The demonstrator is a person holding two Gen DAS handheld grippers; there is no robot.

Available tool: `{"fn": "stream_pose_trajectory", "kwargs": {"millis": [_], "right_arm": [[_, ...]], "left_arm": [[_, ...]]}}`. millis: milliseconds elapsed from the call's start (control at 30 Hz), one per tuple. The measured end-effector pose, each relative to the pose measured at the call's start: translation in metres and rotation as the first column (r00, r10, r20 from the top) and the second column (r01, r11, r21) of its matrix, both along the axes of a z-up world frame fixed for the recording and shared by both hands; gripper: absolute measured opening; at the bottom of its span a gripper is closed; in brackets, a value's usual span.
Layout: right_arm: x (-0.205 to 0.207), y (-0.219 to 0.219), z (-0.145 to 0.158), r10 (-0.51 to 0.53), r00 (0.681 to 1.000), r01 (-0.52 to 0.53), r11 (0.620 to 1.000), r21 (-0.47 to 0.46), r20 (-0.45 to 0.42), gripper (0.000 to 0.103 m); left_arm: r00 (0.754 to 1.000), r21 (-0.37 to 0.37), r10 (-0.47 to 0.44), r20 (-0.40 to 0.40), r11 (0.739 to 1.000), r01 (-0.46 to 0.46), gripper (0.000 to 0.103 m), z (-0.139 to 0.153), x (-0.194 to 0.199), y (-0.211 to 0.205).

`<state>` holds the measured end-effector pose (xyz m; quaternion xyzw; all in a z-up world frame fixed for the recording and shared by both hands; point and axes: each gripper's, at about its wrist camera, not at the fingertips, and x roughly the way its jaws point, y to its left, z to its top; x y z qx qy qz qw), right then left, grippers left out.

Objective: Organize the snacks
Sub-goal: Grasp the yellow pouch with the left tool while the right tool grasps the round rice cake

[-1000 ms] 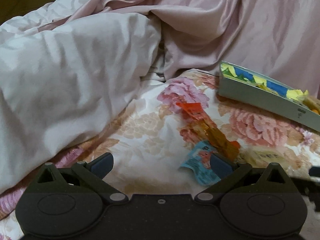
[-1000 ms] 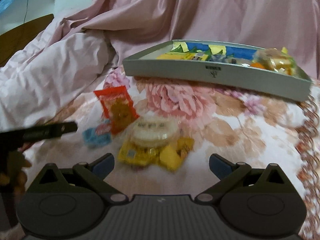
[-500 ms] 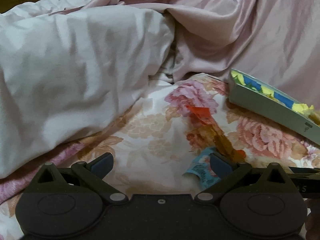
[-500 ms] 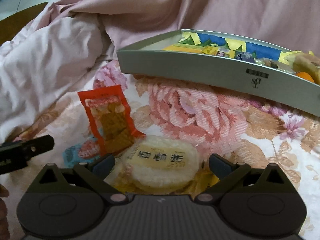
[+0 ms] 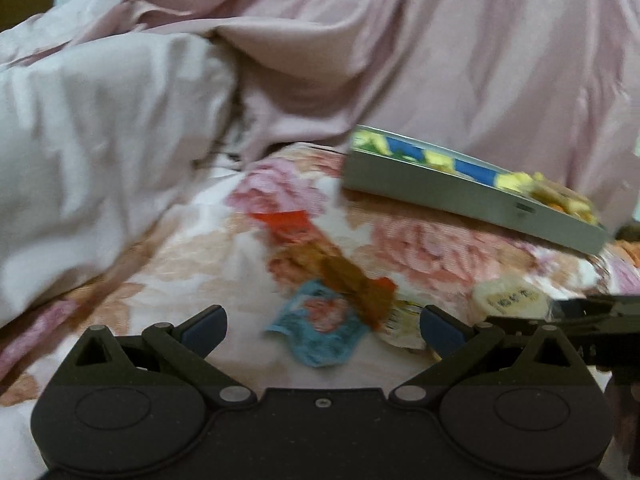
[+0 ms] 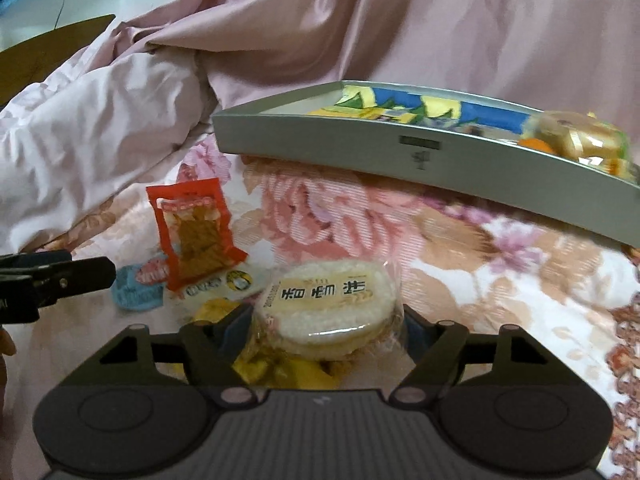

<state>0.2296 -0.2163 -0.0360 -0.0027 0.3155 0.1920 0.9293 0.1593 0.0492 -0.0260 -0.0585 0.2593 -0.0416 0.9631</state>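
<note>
**Operator:** Snacks lie loose on the floral bedsheet [image 6: 460, 248]. My right gripper [image 6: 320, 320] has its jaws drawn in on either side of the round rice cracker pack [image 6: 326, 304]; the wrapper sits between the blue pads, and they look pressed against it, so I read it as gripped. Under the pack I see yellow wrappers [image 6: 280, 372].

**Observer:** And your left?

**Operator:** On the left gripper [image 5: 323, 326] the jaws are spread wide with nothing between them. Just ahead of it lies a blue packet [image 5: 320, 332], with the red packet [image 5: 320, 256] overlapping its far edge. That view is blurred, so I cannot read any labels there.

**Observer:** Where is the container?

**Operator:** A grey tray [image 6: 360, 142] rests on the bedsheet beyond the loose snacks, well apart from the cracker pack. It already holds several wrapped items: a gold-wrapped one [image 6: 576, 138] at its right end, and yellow and blue packaging further back. Behind it a pink quilt [image 6: 400, 20] is bunched up.

**Observer:** Do the two tools touch?

**Operator:** No. From the right camera, the left tool's tip comes in at the left edge, near the blue packet [image 6: 136, 288] and beside the red packet [image 6: 196, 232].
</note>
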Motion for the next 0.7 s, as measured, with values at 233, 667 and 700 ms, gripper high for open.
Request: {"fn": "stream_pose_trajectory", "kwargs": {"millis": [233,667,700], "right_arm": [[-0.030,-0.029,-0.002,-0.013,1.000,0.013,1.000,-0.018,0.021,0.080],[-0.059,-0.064,-0.007,-0.036,0.999,0.036,0.999,-0.014,-0.004,0.086],[-0.058,-0.065,-0.007,-0.038,0.999,0.038,0.999,-0.014,-0.001,0.087]], "left_arm": [[0.984,0.073,-0.176,0.016,0.982,0.174,0.102,0.000,-0.003,-0.031],[0.741,0.338,-0.655,-0.151,0.670,0.661,0.102,-0.010,0.037,-0.101],[0.719,0.356,-0.672,-0.179,0.637,0.684,0.102,-0.014,0.043,-0.104]]}}
